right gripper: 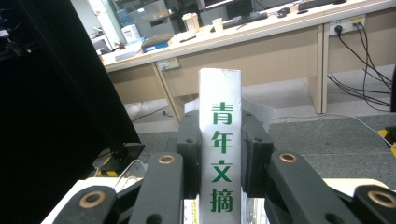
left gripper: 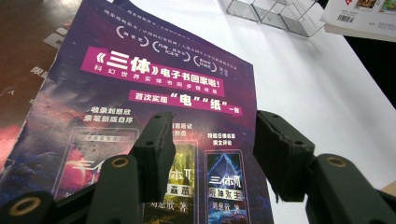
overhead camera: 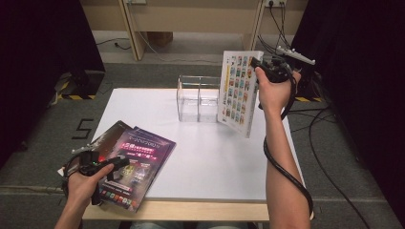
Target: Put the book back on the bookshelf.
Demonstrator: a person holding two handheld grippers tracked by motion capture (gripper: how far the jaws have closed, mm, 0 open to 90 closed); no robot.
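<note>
your right gripper (right gripper: pixel 219 154) is clamped on a white book (overhead camera: pixel 237 93) with spine text "青年文摘", held upright in the air beside the clear organiser (overhead camera: pixel 198 98). your left gripper (left gripper: pixel 212 154), jaws apart, hovers low over the purple "三体" magazine (left gripper: pixel 154 107) lying on the table (overhead camera: pixel 210 152).

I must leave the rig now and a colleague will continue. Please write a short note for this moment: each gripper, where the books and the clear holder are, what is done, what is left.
Right gripper: shut on the white book, pads on its spine, held upright in the air at the right end of the clear holder.
Left gripper: open, hovering over the purple magazine, holding nothing.
Purple magazine lies on a dark magazine at the table's near left corner.
Done: white book lifted.
Left, probably: set it into the holder, whose compartments are empty; then the two magazines.
</note>
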